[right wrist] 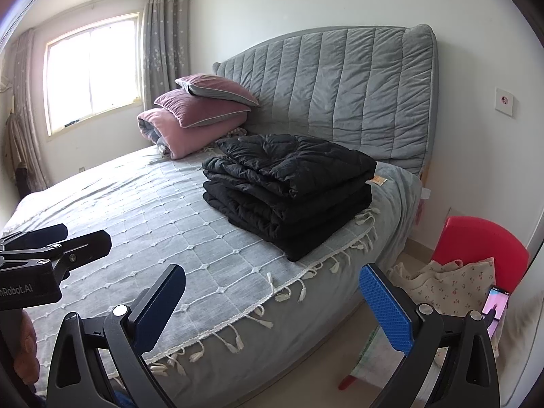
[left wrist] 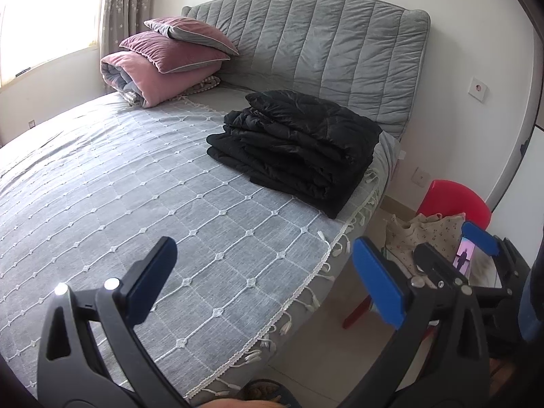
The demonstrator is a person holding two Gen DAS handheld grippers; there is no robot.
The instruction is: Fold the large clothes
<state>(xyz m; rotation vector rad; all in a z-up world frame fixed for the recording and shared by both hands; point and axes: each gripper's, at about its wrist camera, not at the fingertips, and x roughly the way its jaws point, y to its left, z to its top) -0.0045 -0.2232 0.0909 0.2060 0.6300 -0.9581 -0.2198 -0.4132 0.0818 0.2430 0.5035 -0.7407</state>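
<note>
Black quilted coat (right wrist: 289, 187), folded into a puffy rectangular stack near right edge of grey lattice-stitched bedspread (left wrist: 119, 187), below padded headboard (left wrist: 323, 51). Left gripper (left wrist: 265, 282) and right gripper (right wrist: 272, 302) spread wide, empty, blue-padded fingers (right wrist: 384, 306) clear of fabric.

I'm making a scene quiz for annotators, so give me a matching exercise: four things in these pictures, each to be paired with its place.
Things:
1. black folded garment
2. pink pillows
3. floral cloth
4. phone

Places:
A. stacked by the headboard, window side
B. draped on the red chair
C. lit up, at the chair's right edge
D. on the bedspread, near the bed's edge

Pairs: 1-D, 2-A, 3-B, 4-C
</note>
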